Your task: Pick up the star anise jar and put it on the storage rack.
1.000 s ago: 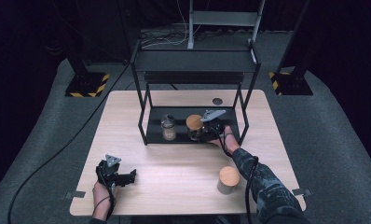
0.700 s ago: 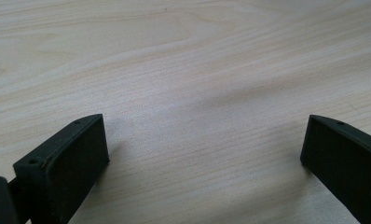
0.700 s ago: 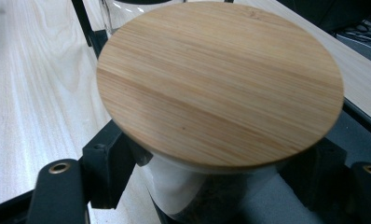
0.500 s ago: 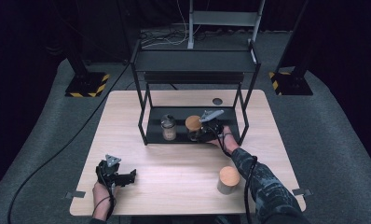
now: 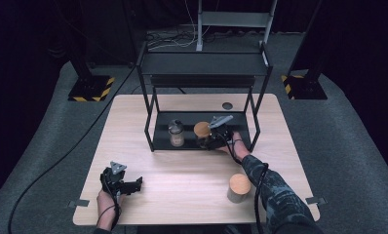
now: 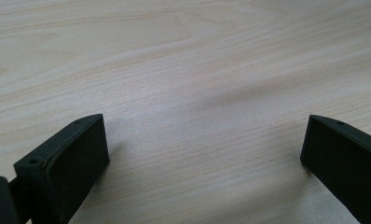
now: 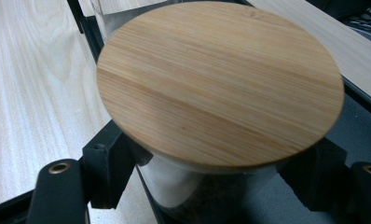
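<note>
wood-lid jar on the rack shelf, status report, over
Right gripper jaws either side of wood-lid jar on rack's lower shelf. Left gripper open, idle over table. Small jar stands beside, apart.

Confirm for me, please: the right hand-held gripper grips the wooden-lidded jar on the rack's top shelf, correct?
Not quite: the right hand-held gripper grips the wooden-lidded jar on the rack's bottom shelf, not the top one, as the high view shows.
</note>
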`<state>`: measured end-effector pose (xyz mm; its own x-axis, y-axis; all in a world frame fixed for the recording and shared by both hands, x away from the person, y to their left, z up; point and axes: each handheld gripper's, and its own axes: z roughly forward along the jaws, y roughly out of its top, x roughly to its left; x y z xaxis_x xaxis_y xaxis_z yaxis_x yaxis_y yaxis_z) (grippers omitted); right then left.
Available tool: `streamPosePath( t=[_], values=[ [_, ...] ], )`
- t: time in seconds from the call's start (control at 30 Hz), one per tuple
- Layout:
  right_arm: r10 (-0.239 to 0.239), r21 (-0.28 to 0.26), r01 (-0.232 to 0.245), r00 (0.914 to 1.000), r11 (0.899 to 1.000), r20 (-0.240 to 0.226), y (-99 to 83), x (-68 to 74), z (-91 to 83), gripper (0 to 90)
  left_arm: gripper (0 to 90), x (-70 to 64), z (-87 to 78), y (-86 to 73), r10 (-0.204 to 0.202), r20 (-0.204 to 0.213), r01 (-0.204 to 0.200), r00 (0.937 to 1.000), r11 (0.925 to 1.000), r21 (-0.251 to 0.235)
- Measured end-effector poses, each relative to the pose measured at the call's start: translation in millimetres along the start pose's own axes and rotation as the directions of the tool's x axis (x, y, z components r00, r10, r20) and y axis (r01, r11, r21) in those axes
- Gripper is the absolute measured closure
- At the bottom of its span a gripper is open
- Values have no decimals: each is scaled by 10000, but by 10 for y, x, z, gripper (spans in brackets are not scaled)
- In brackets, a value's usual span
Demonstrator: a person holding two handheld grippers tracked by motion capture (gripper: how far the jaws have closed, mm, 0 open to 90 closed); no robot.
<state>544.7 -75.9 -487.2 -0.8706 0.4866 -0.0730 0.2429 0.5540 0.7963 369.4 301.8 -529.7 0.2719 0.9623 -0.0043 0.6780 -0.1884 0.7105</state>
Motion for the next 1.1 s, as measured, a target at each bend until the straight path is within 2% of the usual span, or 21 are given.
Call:
streamPosePath(
  t=[0.67, 0.97, 1.1],
  values=[
    [359, -160, -361, 9992, 9992, -156, -29, -45, 22, 250, 4, 0, 0, 0, 0, -1, 0, 10000, 10000, -2],
    [384, -121, -385, 9992, 9992, -117, -29, -66, 41, 250, 4, -1, -2, -2, -8, -9, 8, 10000, 10000, -3],
    [401, 62, -401, 9992, 9992, -55, -56, -77, 59, 250, 5, -2, -3, -4, -24, -15, 24, 10000, 10000, -18]
  ],
)
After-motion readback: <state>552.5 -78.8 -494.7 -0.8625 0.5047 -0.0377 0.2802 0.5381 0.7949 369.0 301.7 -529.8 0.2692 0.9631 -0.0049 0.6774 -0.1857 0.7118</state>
